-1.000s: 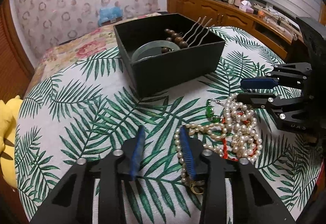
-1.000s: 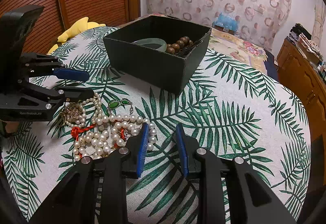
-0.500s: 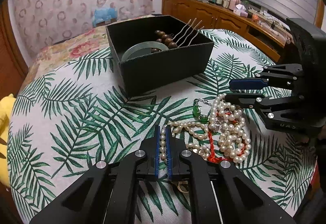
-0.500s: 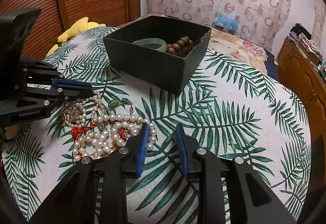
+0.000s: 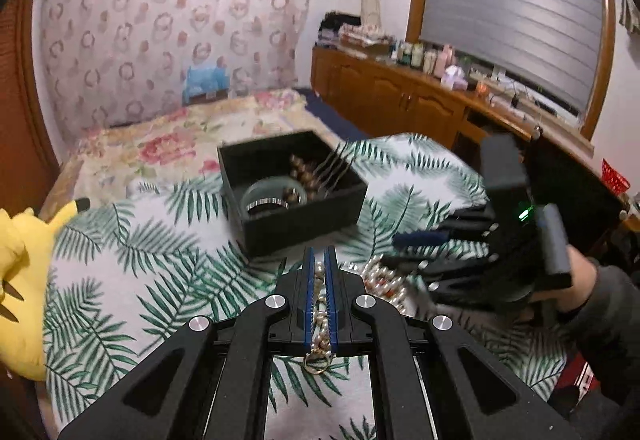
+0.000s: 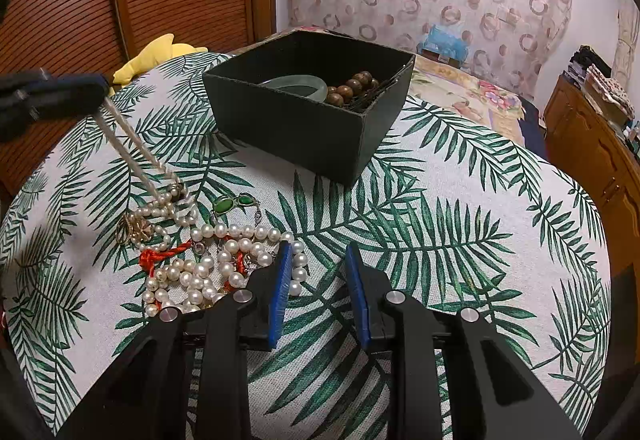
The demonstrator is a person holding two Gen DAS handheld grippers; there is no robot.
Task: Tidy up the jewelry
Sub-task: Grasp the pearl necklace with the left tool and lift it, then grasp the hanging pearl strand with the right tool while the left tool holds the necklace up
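Observation:
My left gripper (image 5: 319,260) is shut on a pearl necklace (image 5: 319,292) and holds it lifted above the table; in the right wrist view the left gripper (image 6: 94,89) shows at the far left with the necklace strands (image 6: 136,151) stretched down to the jewelry pile (image 6: 208,260). The pile has pearls, a red cord (image 6: 160,256) and a green-stone piece (image 6: 224,204). My right gripper (image 6: 316,256) is open and empty, low beside the pile's right edge; it also shows in the left wrist view (image 5: 404,252). A black box (image 6: 304,119) holds a jade bangle (image 6: 300,85), brown beads (image 6: 352,89) and hairpins.
The round table has a palm-leaf cloth (image 6: 460,220). A yellow plush toy (image 5: 20,280) lies at the table's left edge. A bed (image 5: 180,135) lies behind the table and a wooden cabinet (image 5: 400,99) stands at the right.
My left gripper closed on the pearl necklace and rose with it, pulling the strand taut out of the pile. My right gripper stayed open beside the pile.

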